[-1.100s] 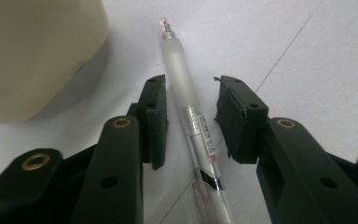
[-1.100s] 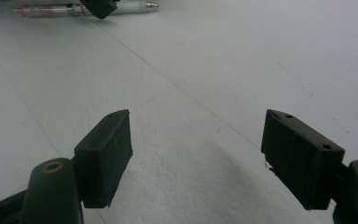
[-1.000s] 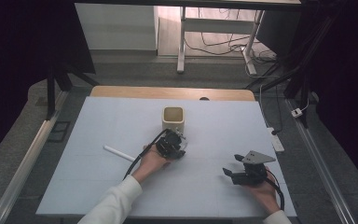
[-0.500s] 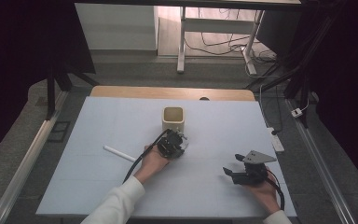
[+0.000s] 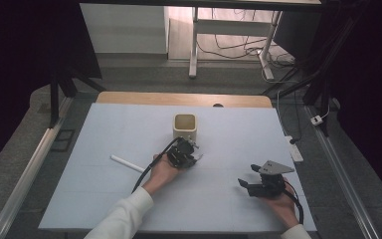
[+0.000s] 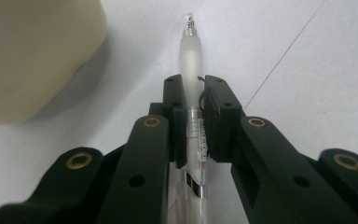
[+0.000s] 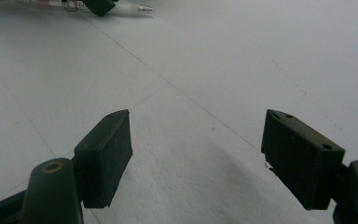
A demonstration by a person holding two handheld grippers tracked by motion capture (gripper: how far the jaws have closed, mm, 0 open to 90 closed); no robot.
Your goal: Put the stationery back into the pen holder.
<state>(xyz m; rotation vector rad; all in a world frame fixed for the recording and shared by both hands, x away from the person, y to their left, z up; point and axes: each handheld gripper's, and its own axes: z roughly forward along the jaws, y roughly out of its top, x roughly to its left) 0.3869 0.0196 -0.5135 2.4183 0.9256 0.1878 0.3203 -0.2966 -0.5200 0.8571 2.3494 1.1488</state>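
The white tabletop [image 5: 104, 199] lies bare around both hands, with wide free space toward its left and near edges. The cream cup [image 5: 184, 127] stands just beyond the left tool [image 5: 195, 156], close at its side. That tool's jaws have just been closing and now pinch a clear pen [image 6: 192, 93] at its frosted grip, tip pointing forward past the pads, low over the surface. A white stick [image 5: 127, 163] lies left of that hand. The right tool [image 5: 243, 184] rests near the front right, jaws spread wide with nothing between them, pointing left

Bright white tabletop, dark surroundings, soft close-up focus.
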